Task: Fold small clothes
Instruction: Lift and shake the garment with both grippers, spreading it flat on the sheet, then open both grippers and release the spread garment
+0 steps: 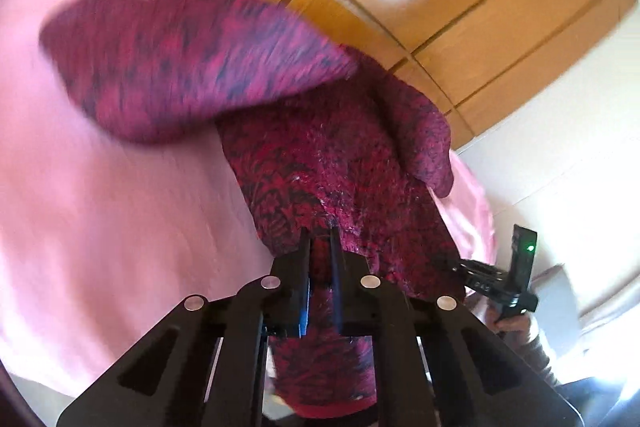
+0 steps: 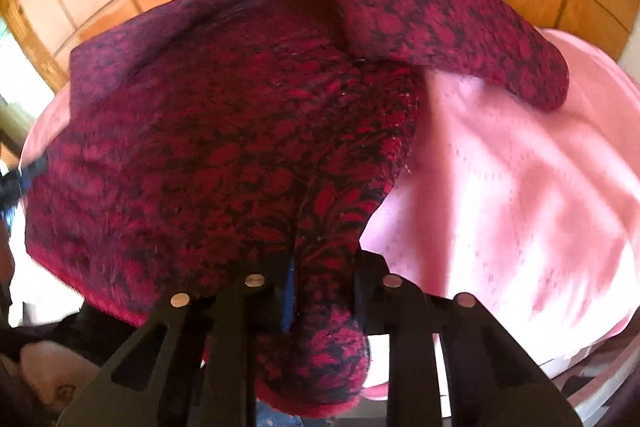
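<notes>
Both the left tool (image 1: 320, 233) and right tool (image 2: 322, 259) clamp the red sweater's (image 2: 224, 131) hem, lifted above the pink sheet (image 2: 500, 187); next, laying it flat.

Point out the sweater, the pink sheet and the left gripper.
sweater (image 2: 224, 131): right wrist view, on its body panel.
pink sheet (image 2: 500, 195): right wrist view, on bare cloth.
left gripper (image 1: 320, 239): left wrist view, between fingertips clamping sweater.
</notes>
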The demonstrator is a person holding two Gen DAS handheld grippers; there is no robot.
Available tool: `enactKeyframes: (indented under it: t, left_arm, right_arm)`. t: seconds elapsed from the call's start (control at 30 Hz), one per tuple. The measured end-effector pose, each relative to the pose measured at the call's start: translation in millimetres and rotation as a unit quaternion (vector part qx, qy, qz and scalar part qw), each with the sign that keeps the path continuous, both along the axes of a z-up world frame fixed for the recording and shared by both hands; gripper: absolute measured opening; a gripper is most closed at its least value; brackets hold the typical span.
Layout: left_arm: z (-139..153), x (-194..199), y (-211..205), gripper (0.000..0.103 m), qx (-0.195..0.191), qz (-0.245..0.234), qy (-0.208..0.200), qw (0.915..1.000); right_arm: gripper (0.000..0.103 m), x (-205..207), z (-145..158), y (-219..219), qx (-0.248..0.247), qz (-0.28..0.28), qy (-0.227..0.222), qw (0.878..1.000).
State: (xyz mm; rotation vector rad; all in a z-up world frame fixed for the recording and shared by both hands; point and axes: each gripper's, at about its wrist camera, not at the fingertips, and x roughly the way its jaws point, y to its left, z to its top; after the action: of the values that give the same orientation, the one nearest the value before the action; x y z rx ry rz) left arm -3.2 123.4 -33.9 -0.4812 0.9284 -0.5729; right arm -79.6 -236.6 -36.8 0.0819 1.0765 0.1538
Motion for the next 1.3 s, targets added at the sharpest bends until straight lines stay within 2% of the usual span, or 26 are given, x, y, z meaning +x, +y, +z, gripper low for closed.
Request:
enactKeyframes:
  t: [0.07, 0.1, 0.23, 0.3, 0.33, 0.4, 0.5, 0.53, 0.6, 0.67, 0.77, 0.87, 0.97, 1.0, 1.03, 1.07, 1.1, 1.17, 1.3]
  left_arm:
    - [11.0, -1.8, -1.3, 0.007, 0.06, 0.0, -0.019, 0.998]
    - [6.7, 0.3, -1.6, 0.007, 0.082, 0.006, -0.011, 0.9966]
    - [-21.2, -1.5, 4.0, 0.007, 0.124, 0.026, 0.03, 0.9915]
    - [-30.5, -11.1, 7.0, 0.007, 0.111, 0.025, 0.037, 0.9928]
    - [-31.1, -15.2, 8.9, 0.007, 0.096, 0.023, 0.037, 0.9945]
    - [-34.1, -24.0, 6.6, 0.015, 0.065, 0.018, 0.036, 0.9971]
    - [-43.0, -28.1, -8.5, 0.026, 0.048, 0.003, 0.04, 0.998]
    - [-45.1, -29.1, -12.0, 0.028, 0.059, -0.001, 0.041, 0.9974]
    - [-50.5, -28.6, -26.2, 0.028, 0.126, 0.003, 0.039, 0.9913]
    - [-56.1, -28.3, -26.2, 0.028, 0.125, 0.008, 0.048, 0.9909]
    - [-56.0, -28.6, -21.4, 0.028, 0.122, 0.015, 0.048, 0.9912]
    - [-41.9, -33.9, -12.3, 0.028, 0.151, 0.032, 0.019, 0.9879]
    - [-15.4, -26.8, -2.5, 0.028, 0.185, 0.067, -0.033, 0.9799]
    - [-3.8, -19.7, -0.2, 0.034, 0.195, 0.077, -0.053, 0.9764]
    - [6.1, -14.1, 0.4, 0.057, 0.202, 0.086, -0.071, 0.9731]
    - [18.0, -8.3, 1.9, 0.074, 0.208, 0.094, -0.097, 0.9688]
    - [30.4, -2.0, 1.5, 0.077, 0.215, 0.098, -0.124, 0.9638]
    - [47.8, 12.4, -8.9, 0.084, 0.233, 0.078, -0.156, 0.9567]
    - [74.5, 48.9, -44.4, 0.085, 0.27, -0.013, -0.213, 0.9389]
  right_arm:
    - [0.018, -10.6, -4.2, -2.0, 0.001, 0.009, 0.012, 1.0]
    - [0.018, -14.2, -9.5, -3.4, -0.005, 0.013, 0.02, 1.0]
    - [0.019, -12.0, -12.6, -7.0, -0.019, 0.019, 0.026, 0.999]
    - [0.03, -5.5, -7.6, -5.4, -0.032, 0.027, 0.027, 0.999]
    - [0.03, -3.0, -4.7, -4.5, -0.037, 0.028, 0.026, 0.999]
    - [0.037, 3.2, 4.2, -2.7, -0.056, 0.025, 0.011, 0.998]
    - [0.045, 12.4, 21.3, 4.4, -0.064, 0.013, -0.021, 0.998]
    - [0.047, 17.6, 26.1, 8.5, -0.063, 0.014, -0.035, 0.997]
    - [0.054, 25.8, 33.4, 19.3, -0.059, 0.025, -0.058, 0.996]
    - [0.058, 36.6, 33.0, 34.0, -0.03, 0.04, -0.069, 0.996]
    - [0.059, 57.0, 17.4, 55.1, -0.009, 0.057, -0.061, 0.996]
    - [0.06, 75.4, -24.6, 65.6, -0.011, 0.062, -0.018, 0.998]
    - [0.063, 76.2, -29.4, 53.8, 0.013, 0.058, -0.038, 0.998]
    - [0.065, 79.2, -29.0, 51.3, 0.019, 0.055, -0.036, 0.998]
    - [0.066, 82.5, -29.1, 49.9, 0.025, 0.053, -0.034, 0.998]
    - [0.069, 73.9, -26.9, 42.3, 0.027, 0.052, -0.034, 0.998]
    - [0.071, 73.0, -23.9, 36.8, 0.023, 0.052, -0.035, 0.998]
    - [0.074, 61.4, -21.8, 53.7, 0.008, 0.054, -0.038, 0.998]
    - [0.077, 61.6, -22.2, 72.5, 0.009, 0.047, -0.039, 0.998]
